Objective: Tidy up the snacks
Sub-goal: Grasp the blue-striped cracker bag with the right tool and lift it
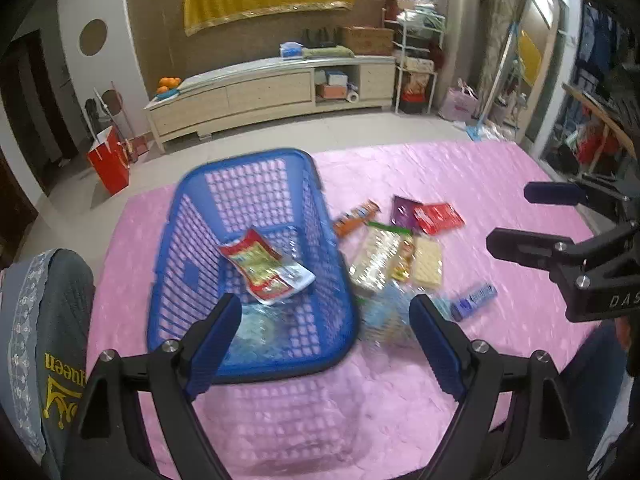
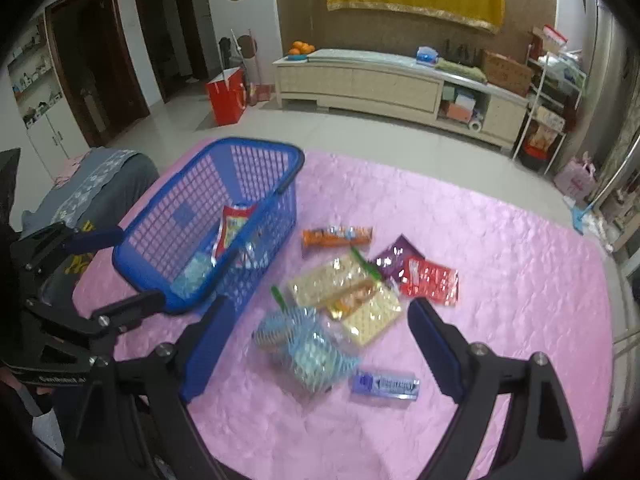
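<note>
Two packets already lie in the basket point(image 1: 256, 264); the rest of the snacks sit on the pink mat point(image 2: 500, 280) just beside it, so the sorting looks early. Next, one hand probably has to drop onto a loose snack, likely the mesh bag point(image 2: 308, 348) nearest the right gripper point(image 2: 320, 352). Both it and the left gripper point(image 1: 326, 340) are wide open and empty, touching nothing.

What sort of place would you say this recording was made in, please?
Most likely a home living room: a long low media cabinet stands along the far wall, a bowl of oranges sits on its end, and snacks lie on a pink mat spread over the tiled floor.
</note>
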Action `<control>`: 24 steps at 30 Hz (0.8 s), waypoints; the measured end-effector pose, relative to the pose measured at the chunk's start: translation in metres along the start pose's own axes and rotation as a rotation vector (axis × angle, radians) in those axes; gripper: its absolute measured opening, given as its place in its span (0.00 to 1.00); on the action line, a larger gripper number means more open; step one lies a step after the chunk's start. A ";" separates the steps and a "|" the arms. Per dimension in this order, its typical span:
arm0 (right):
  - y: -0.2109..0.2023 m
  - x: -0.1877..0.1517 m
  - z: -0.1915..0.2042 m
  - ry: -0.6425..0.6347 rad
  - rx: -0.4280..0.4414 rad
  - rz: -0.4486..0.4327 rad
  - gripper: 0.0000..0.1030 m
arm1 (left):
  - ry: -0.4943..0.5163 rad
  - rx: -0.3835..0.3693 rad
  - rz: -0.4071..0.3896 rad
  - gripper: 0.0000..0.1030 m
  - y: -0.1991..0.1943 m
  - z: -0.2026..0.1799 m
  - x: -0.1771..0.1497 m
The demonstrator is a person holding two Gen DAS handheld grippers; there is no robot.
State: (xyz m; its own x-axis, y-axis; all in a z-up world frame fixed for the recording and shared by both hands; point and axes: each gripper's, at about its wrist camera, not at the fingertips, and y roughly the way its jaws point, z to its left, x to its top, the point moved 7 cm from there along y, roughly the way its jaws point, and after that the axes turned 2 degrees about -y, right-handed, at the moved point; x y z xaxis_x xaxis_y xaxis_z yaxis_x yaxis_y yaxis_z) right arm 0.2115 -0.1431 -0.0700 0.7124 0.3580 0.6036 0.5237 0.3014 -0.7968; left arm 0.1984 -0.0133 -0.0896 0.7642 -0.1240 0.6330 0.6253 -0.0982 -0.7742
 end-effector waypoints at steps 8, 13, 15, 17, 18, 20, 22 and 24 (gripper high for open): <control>0.019 -0.043 -0.009 -0.044 0.066 0.043 0.88 | -0.067 0.009 0.032 0.82 0.017 -0.022 -0.039; 0.043 -0.070 -0.002 -0.101 0.124 0.093 0.88 | -0.133 -0.008 0.079 0.82 0.030 -0.028 -0.070; 0.051 -0.080 0.002 -0.143 0.140 0.102 0.88 | -0.151 -0.002 0.095 0.82 0.034 -0.029 -0.080; 0.062 -0.087 0.004 -0.173 0.156 0.113 0.88 | -0.169 0.000 0.106 0.82 0.038 -0.029 -0.088; 0.067 -0.091 0.004 -0.177 0.164 0.123 0.88 | -0.174 0.001 0.112 0.82 0.040 -0.028 -0.091; 0.080 -0.096 0.006 -0.180 0.201 0.148 0.88 | -0.180 0.002 0.127 0.82 0.047 -0.028 -0.096; 0.091 -0.100 0.009 -0.198 0.215 0.166 0.88 | -0.185 0.017 0.138 0.82 0.052 -0.028 -0.100; 0.099 -0.100 0.011 -0.233 0.207 0.175 0.88 | -0.195 0.027 0.144 0.82 0.057 -0.027 -0.102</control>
State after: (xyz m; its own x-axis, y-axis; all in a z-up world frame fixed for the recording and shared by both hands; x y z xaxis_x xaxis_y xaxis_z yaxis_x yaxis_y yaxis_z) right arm 0.1869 -0.1398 -0.2092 0.6444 0.6050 0.4678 0.2807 0.3819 -0.8806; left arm 0.1516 -0.0329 -0.1985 0.8602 0.0582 0.5067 0.5098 -0.0669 -0.8577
